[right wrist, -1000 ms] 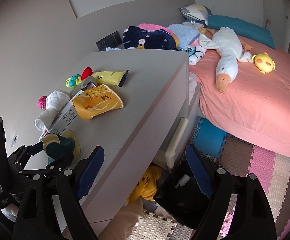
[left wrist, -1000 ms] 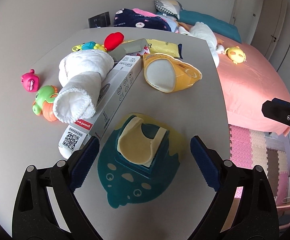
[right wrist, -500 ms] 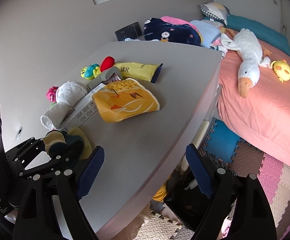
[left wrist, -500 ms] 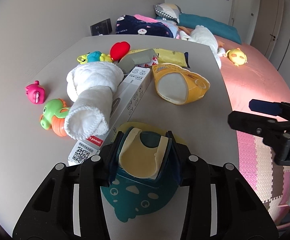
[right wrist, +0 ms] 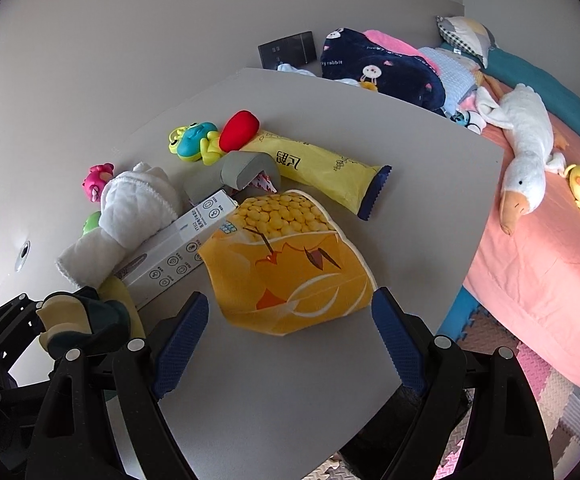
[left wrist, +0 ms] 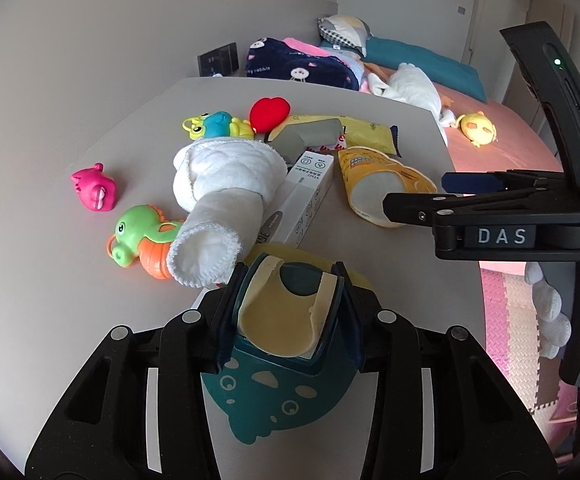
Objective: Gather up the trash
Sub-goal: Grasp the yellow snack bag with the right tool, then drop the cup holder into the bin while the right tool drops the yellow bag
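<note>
My left gripper [left wrist: 285, 312] is shut on a teal and cream silicone bib [left wrist: 281, 320], folded between the jaws and lifted off the grey table [left wrist: 49, 280]; the bib also shows in the right wrist view [right wrist: 77, 320]. My right gripper [right wrist: 290, 332] is open, its jaws either side of the near end of an orange corn snack bag [right wrist: 290, 268], just above the table. A yellow snack wrapper [right wrist: 322, 168] and a white carton [right wrist: 173, 252] lie behind it. In the left wrist view the snack bag [left wrist: 374, 188] sits behind the right gripper's arm.
A rolled white towel [left wrist: 217, 196], a pink toy [left wrist: 95, 192], a green and orange toy [left wrist: 141, 240], a frog toy [left wrist: 213, 126], a red heart [left wrist: 269, 112] and a grey foam piece [left wrist: 310, 136] crowd the table. A bed [right wrist: 550, 240] stands to the right.
My left gripper closed on the bib and lifted it. My right gripper moved in over the table to the orange snack bag, still open.
</note>
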